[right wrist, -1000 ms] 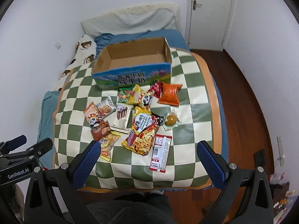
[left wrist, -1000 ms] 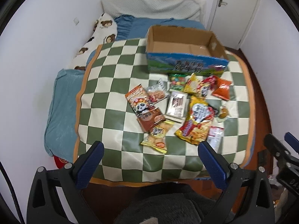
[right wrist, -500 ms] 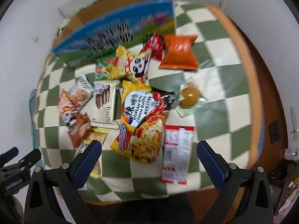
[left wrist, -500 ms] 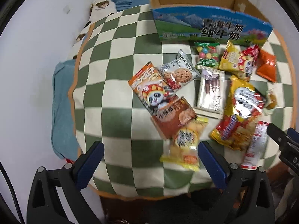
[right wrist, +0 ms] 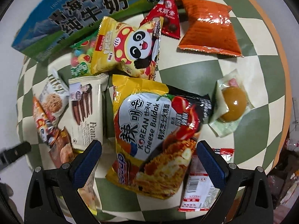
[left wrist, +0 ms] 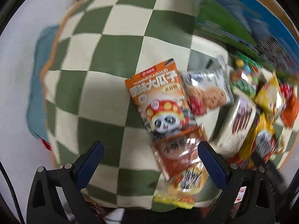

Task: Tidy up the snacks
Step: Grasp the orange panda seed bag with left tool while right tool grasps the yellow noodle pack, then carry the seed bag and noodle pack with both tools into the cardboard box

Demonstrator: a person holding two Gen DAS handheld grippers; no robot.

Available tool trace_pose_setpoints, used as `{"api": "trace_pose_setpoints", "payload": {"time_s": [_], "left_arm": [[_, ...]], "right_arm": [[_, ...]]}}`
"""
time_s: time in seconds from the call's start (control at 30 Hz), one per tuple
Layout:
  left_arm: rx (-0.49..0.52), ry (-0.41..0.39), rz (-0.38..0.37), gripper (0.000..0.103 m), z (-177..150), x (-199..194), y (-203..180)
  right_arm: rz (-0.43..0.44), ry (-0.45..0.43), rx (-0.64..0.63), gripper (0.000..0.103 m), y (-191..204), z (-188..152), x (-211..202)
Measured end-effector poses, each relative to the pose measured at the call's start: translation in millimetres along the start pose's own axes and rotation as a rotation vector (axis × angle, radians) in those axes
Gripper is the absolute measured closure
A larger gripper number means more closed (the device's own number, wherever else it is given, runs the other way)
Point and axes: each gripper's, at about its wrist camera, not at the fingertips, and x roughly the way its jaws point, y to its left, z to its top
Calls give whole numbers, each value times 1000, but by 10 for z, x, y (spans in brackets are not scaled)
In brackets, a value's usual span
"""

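Several snack packets lie in a heap on a green-and-cream checked cover (left wrist: 104, 59). My left gripper (left wrist: 149, 160) is open, low over the heap's left side, with an orange panda packet (left wrist: 160, 97) ahead and a brown packet (left wrist: 177, 156) by its right finger. My right gripper (right wrist: 148, 159) is open and straddles the lower end of a yellow Korean Cheese Buldak noodle bag (right wrist: 151, 130). A yellow panda chip bag (right wrist: 129, 48), an orange pouch (right wrist: 209, 29) and a wrapped egg (right wrist: 231, 102) lie beyond it. The blue milk carton box (right wrist: 74, 13) stands behind the heap.
A red-and-white sachet (right wrist: 198, 184) lies under my right gripper's right finger. A cream wafer pack (right wrist: 86, 110) and a cookie pack (right wrist: 54, 99) sit left of the noodle bag. A white wall (left wrist: 22, 37) and blue bedding (left wrist: 35, 85) border the cover's left edge.
Both grippers have dropped closer to the snack heap, which now fills each view. The box has slid to the top edge of the frames. Both stay open.
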Motion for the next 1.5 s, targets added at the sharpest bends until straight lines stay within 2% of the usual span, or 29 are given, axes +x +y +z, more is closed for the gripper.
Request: {"api": "trace_pose_setpoints", "payload": {"time_s": [0.2,0.3,0.4,0.5,0.57,0.63,0.73,0.83,0.97,1.07,1.2,1.27,1.43,1.5], "left_arm": [[-83,116,-152,0,403,412,117],[-123,156,-193,0,529,581,145],[-145,177,-222,0,627,728,176],[-135,148,-243,3,673,745,175],[-81,116,-238,12,742,691,115],[-19,85,-224,28,767,615,84],[101,32,-153,36,749,516,66],[249,-15,-11,37,680,480,22],[342,-6,59,35,572,599,-7],[361,-34,88,35,538,658,-25],[337,-61,65,40,242,617,-214],[335,-73,61,43,9,669,-268],[341,-76,52,43,-177,691,-231],[349,-73,61,41,-206,759,-227]], "right_arm": [[-46,4,78,0,178,99,244],[-60,20,116,7,245,163,435],[-80,10,126,11,270,175,514],[-92,5,126,16,310,141,558],[-91,5,125,20,346,128,580],[-87,12,123,23,350,75,559],[-77,30,106,25,363,20,558],[-73,49,64,25,433,-5,580],[-93,72,25,21,512,-5,719],[-90,113,40,18,575,48,975],[-78,122,58,20,633,82,1095],[-89,107,48,21,634,98,1070],[-129,27,-36,20,835,215,1022],[-114,47,-65,20,912,285,1121]]}}
